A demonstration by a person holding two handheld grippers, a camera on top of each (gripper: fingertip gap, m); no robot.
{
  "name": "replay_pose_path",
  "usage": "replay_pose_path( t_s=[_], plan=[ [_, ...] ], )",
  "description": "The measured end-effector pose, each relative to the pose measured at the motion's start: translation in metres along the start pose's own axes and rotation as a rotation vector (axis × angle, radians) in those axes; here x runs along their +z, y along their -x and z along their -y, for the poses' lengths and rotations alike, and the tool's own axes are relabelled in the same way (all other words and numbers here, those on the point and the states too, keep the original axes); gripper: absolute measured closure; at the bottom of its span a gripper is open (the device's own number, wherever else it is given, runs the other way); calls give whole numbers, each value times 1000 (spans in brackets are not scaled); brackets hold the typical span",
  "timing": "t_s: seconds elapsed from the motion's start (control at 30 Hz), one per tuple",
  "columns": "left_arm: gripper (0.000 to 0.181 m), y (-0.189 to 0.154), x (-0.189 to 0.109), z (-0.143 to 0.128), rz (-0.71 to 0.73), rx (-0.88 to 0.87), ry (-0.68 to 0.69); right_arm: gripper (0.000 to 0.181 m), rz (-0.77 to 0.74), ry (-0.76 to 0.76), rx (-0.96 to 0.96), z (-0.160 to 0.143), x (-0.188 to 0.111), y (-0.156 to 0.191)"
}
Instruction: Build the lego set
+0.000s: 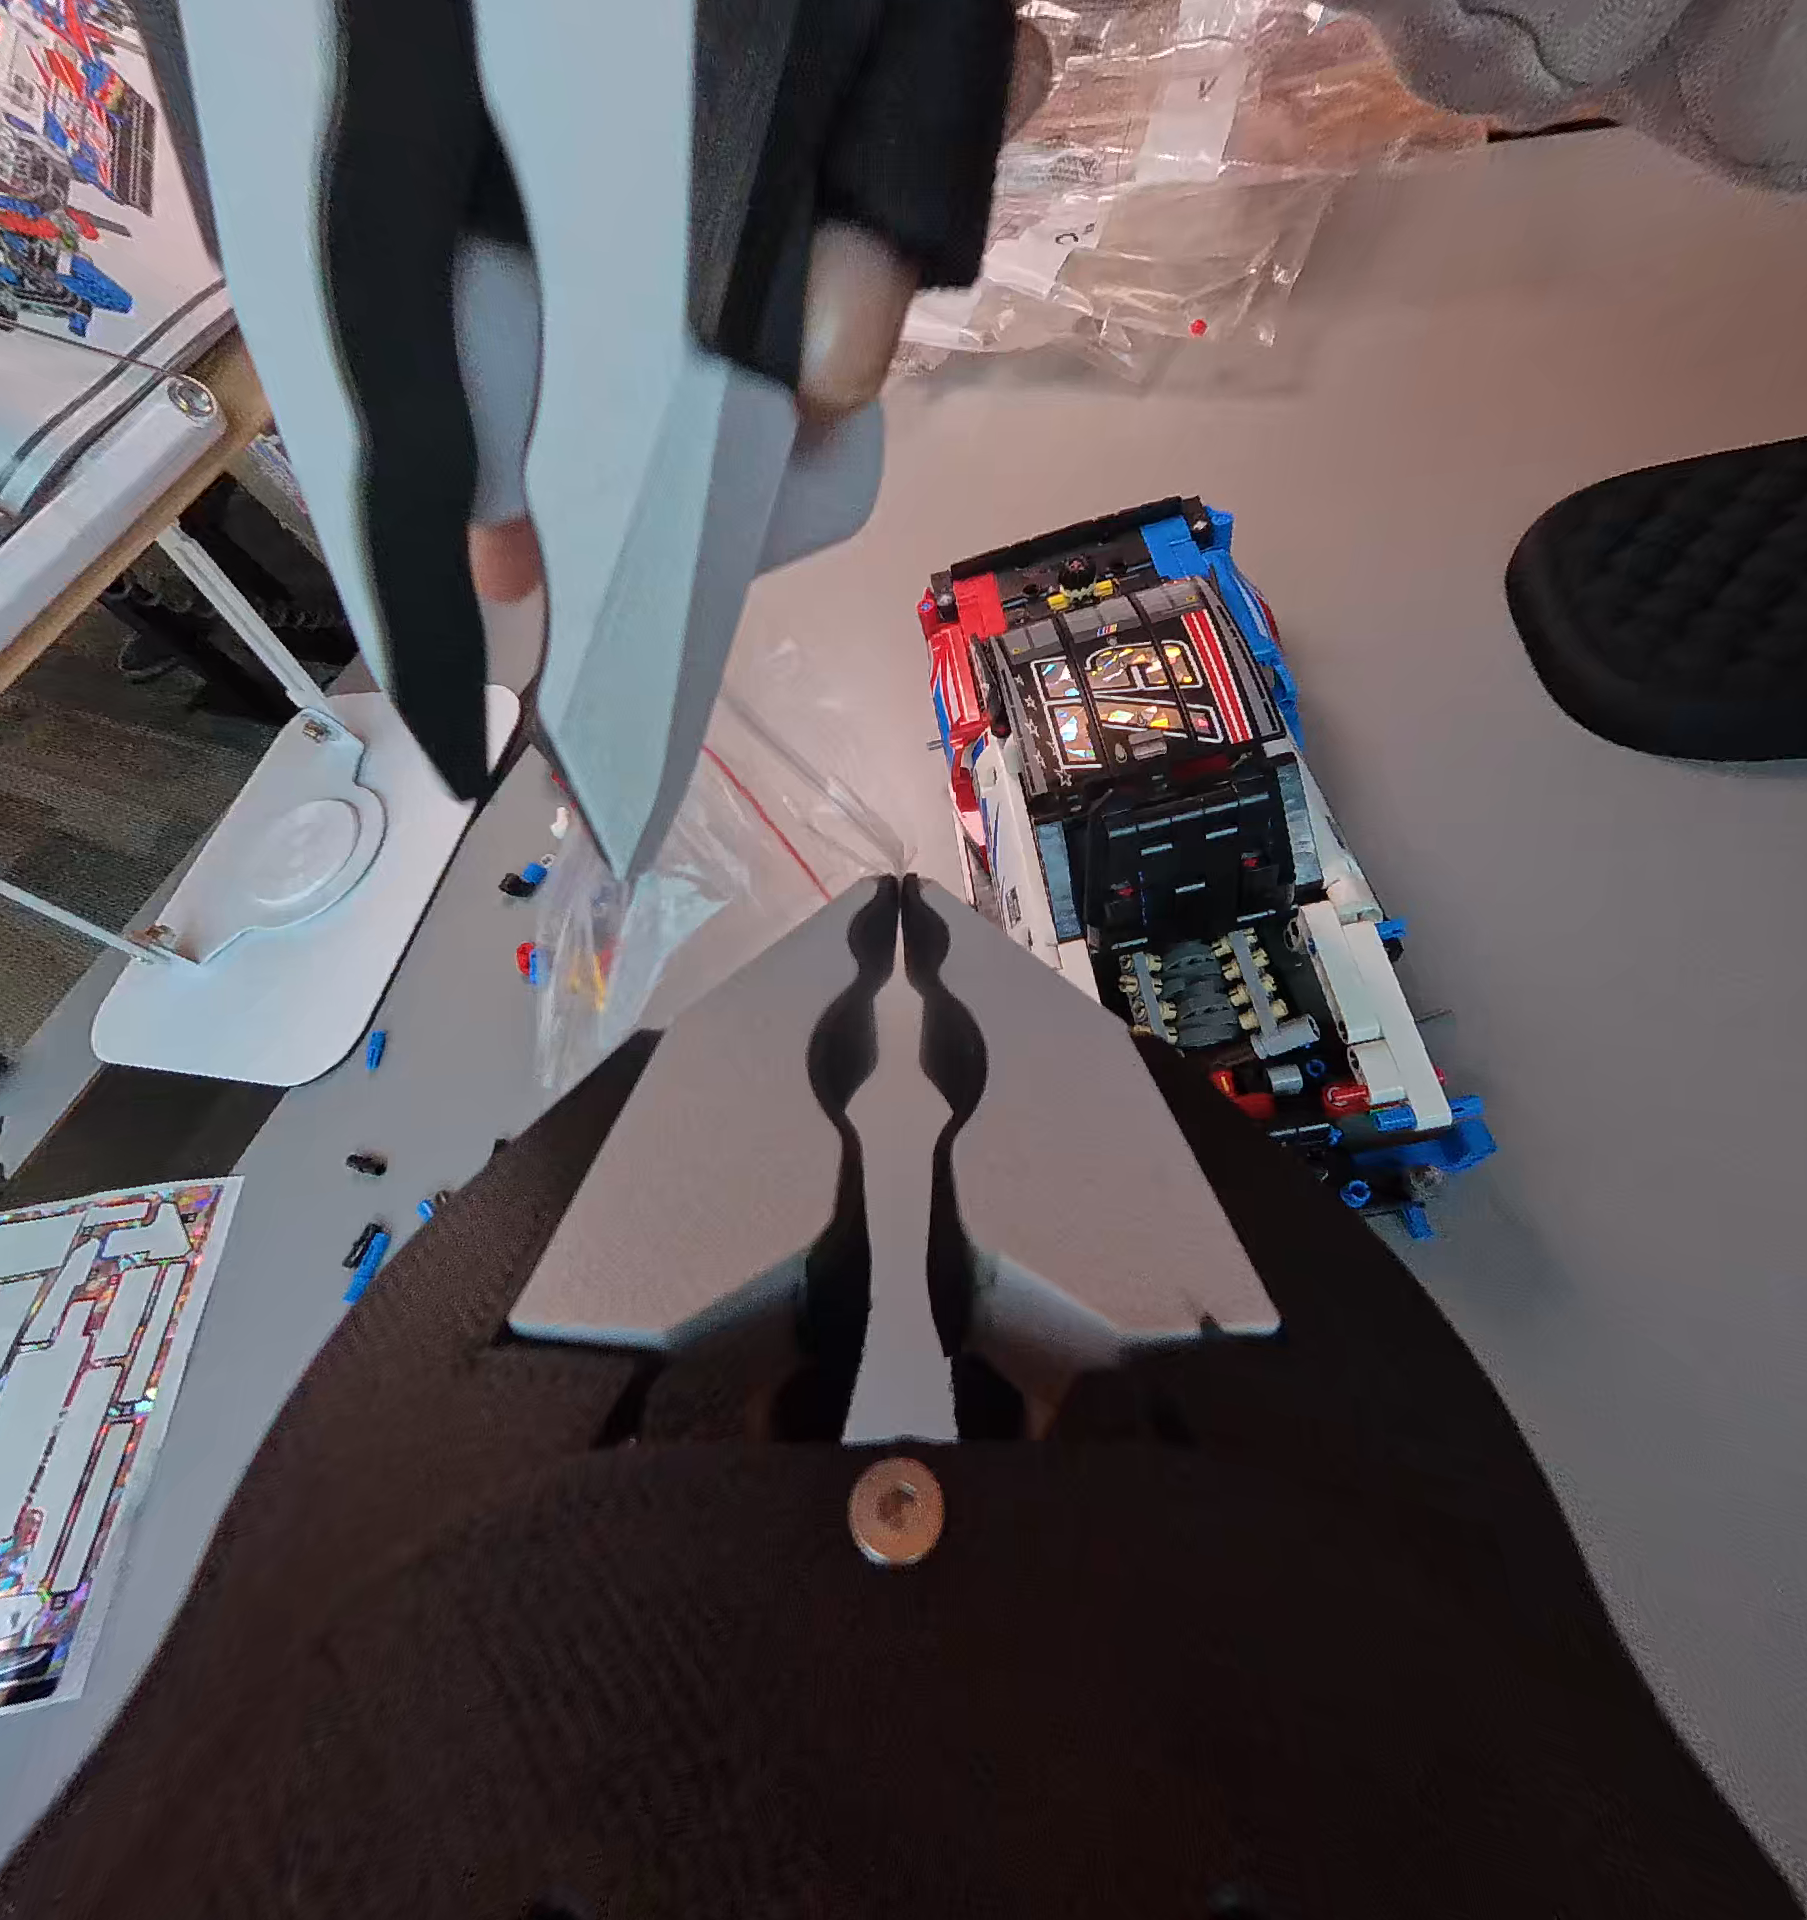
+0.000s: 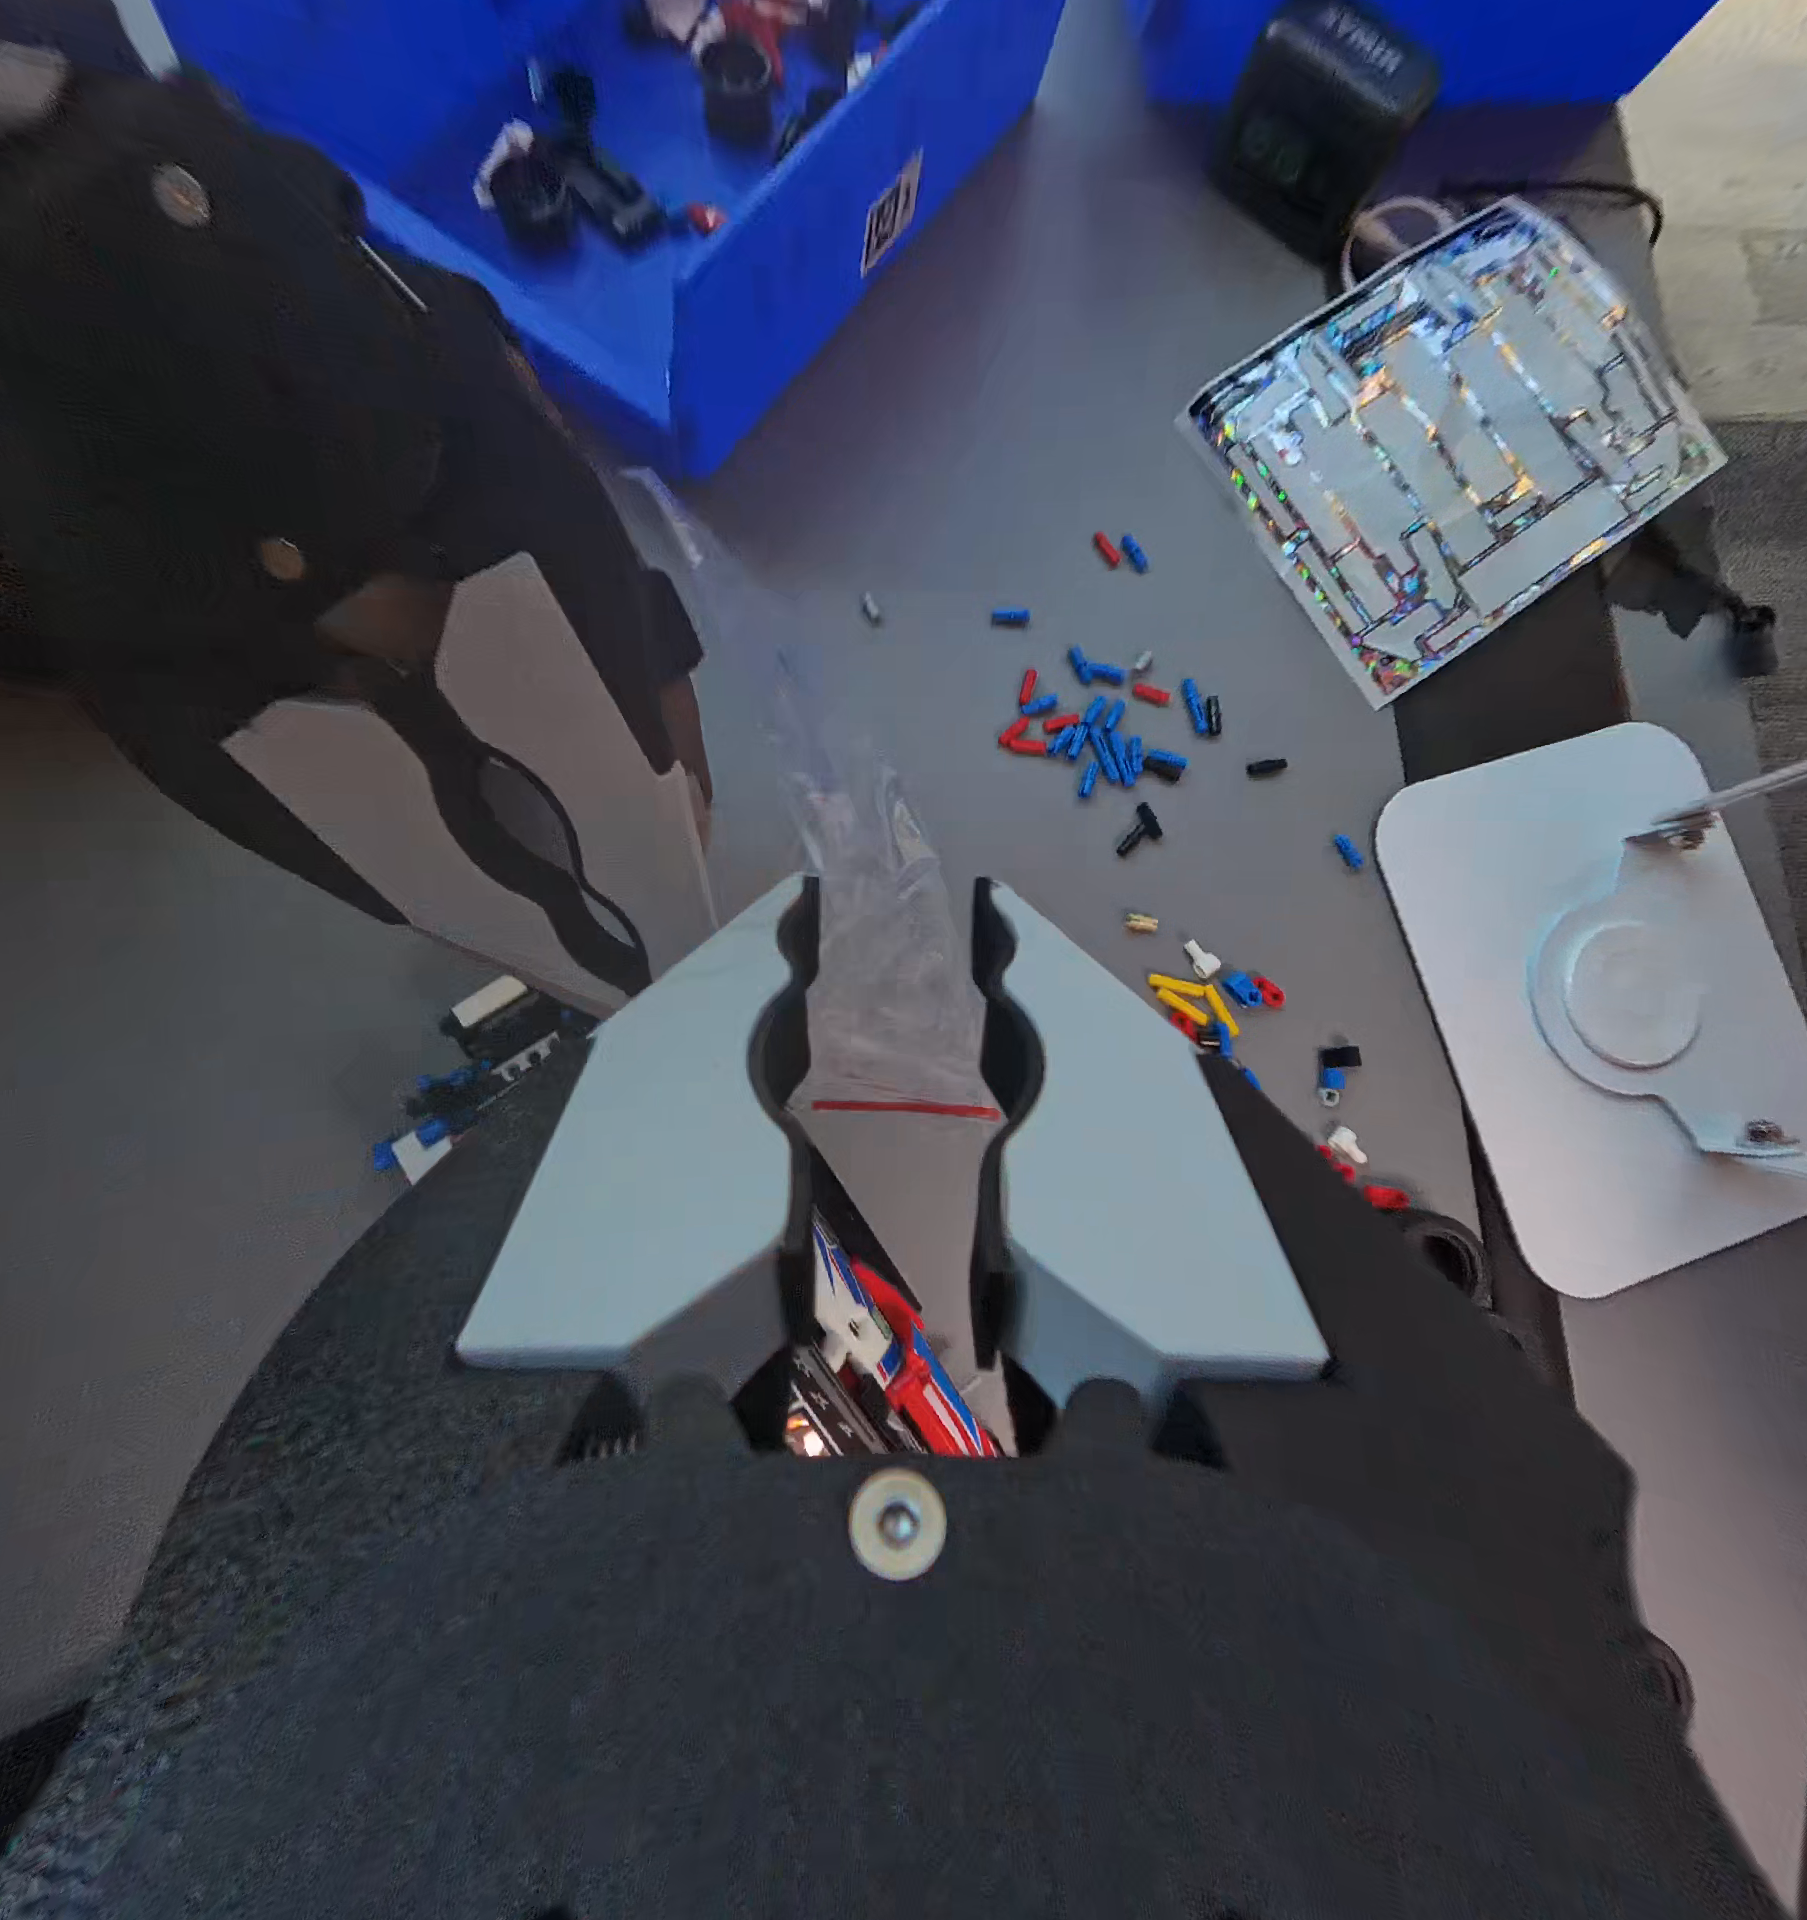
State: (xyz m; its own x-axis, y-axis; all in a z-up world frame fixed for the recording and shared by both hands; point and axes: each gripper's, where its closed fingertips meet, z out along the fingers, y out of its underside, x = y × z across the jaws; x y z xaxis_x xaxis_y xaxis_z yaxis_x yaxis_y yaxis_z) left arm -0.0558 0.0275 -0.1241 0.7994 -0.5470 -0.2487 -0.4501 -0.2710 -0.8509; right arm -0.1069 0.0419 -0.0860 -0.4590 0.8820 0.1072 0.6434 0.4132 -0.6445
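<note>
- The left gripper (image 1: 899,883) is seen with its tips pressed together on a corner of the clear plastic bag (image 1: 660,914), just beside the roof of the lego car (image 1: 1169,831).
- The right gripper (image 2: 894,894) is held with its jaws narrowly apart; the bag's film (image 2: 888,997) lies between them, but whether it is touched cannot be told.
- The bag is judged very light, limp and slippery; a pinch at a corner or along the red seal strip (image 2: 904,1110) is favoured.
- Loose pins (image 2: 1107,727) are scattered on the grey table (image 1: 1501,935) beyond the car, near the white stand base (image 2: 1605,1018); they are judged tiny, hard and prone to rolling.
- The car is judged stiff but breakable at its joints; the chassis sides would be the safer hold.
- Stickers and markings are seen on the car's roof, a foil sticker sheet (image 2: 1450,447) lies beyond the pins, and a small label is borne by the blue bin (image 2: 774,312); none is transcribed.
</note>
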Motion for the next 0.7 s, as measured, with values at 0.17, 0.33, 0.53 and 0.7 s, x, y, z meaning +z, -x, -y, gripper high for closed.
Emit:
replay_pose_path(
  t_s=[0.17, 0.33, 0.53, 0.7],
  plan=[
    [181, 22, 6, -9, 70, -62, -17, 181, -10, 14, -77, -16, 21, -25],
    [154, 45, -14, -6, -19, -423, -266, 181, -13, -440, 14, -5, -9, -53],
    [137, 87, -10, -34, -90, -911, -524, 181, -20, -694, 112, -25, -25, -59],
    [121, 120, 7, -31, -120, -1160, -709, 181, 15, -776, 134, -27, -32, -59]
  ],
)
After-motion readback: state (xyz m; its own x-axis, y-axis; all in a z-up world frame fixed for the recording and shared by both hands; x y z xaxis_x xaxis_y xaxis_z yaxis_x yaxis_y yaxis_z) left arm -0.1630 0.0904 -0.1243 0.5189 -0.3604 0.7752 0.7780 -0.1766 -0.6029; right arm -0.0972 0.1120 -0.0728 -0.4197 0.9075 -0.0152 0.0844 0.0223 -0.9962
